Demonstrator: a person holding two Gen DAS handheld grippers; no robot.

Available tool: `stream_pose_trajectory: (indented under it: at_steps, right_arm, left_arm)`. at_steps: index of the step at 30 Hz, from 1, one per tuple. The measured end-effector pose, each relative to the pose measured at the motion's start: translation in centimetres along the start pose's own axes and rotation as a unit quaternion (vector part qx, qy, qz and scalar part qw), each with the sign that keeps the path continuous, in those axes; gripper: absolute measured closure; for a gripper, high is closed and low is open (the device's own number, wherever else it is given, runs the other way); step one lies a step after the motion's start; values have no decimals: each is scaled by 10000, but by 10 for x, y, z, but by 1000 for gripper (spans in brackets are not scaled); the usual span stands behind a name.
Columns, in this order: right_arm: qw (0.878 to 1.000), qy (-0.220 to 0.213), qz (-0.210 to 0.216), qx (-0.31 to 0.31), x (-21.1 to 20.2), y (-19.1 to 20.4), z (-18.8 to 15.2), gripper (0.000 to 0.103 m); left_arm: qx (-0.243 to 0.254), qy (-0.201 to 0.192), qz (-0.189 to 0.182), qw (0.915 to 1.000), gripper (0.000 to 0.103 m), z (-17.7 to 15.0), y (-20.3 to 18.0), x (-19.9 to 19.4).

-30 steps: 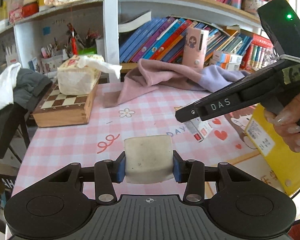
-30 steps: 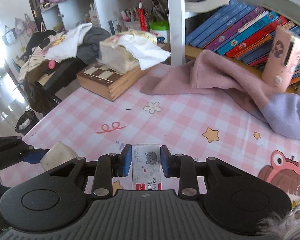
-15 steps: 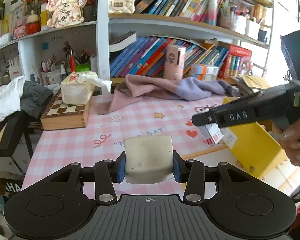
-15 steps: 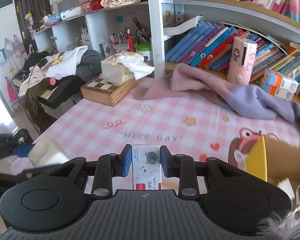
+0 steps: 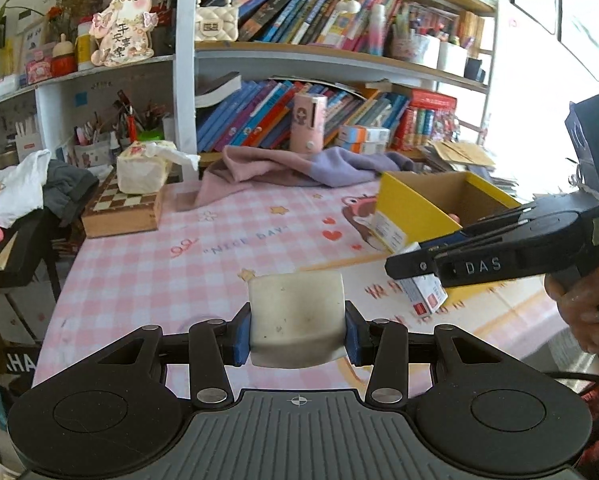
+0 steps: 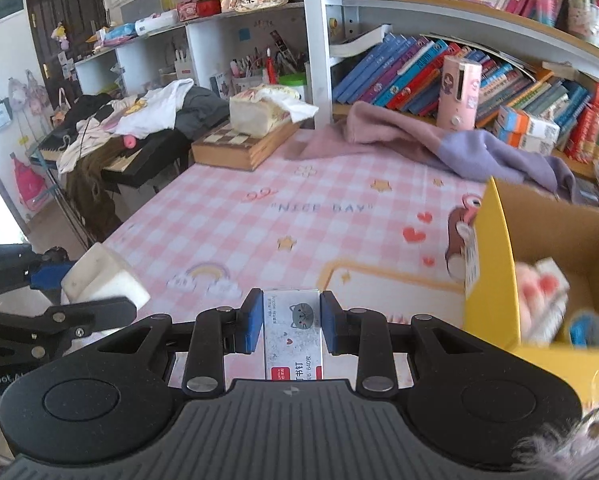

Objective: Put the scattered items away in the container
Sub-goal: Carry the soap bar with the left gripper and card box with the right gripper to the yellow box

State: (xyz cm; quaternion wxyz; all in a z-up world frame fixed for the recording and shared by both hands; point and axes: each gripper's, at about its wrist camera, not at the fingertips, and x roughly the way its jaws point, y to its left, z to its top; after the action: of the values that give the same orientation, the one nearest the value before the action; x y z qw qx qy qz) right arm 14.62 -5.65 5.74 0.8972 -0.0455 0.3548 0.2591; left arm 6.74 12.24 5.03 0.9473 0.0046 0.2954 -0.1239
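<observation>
Off-white eraser block [image 5: 297, 316] is clamped between the left gripper [image 5: 297, 330] pads; the staple box [image 6: 292, 330] is clamped in the right gripper [image 6: 291, 326]. The yellow cardboard box [image 6: 495, 264], the container, lies ahead and right of both tools. Risk: releasing early drops either item onto the pink checked tablecloth [image 6: 299, 216]; the right-side item could strike the box's near wall. One second earlier, the box interior was not visible; both tools have since approached it.

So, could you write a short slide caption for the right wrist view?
Right gripper holds a small staples box beside the open yellow cardboard box on the pink checked table.
</observation>
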Motion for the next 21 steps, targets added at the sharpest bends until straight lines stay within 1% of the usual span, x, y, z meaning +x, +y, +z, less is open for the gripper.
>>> stream_pose_trajectory:
  at_steps: [7, 13, 21]
  right_arm:
    - [9995, 64, -239, 177, -32, 10, -42, 75]
    - [9973, 112, -515, 520, -56, 4, -69, 75]
    - [9892, 60, -1073, 998, -87, -16, -96, 75]
  left_arm:
    - [37, 66, -235, 9997, 61, -23, -21, -19]
    - [280, 215, -660, 9972, 61, -31, -43, -20]
    - [669, 253, -1247, 9896, 61, -29, -75, -9]
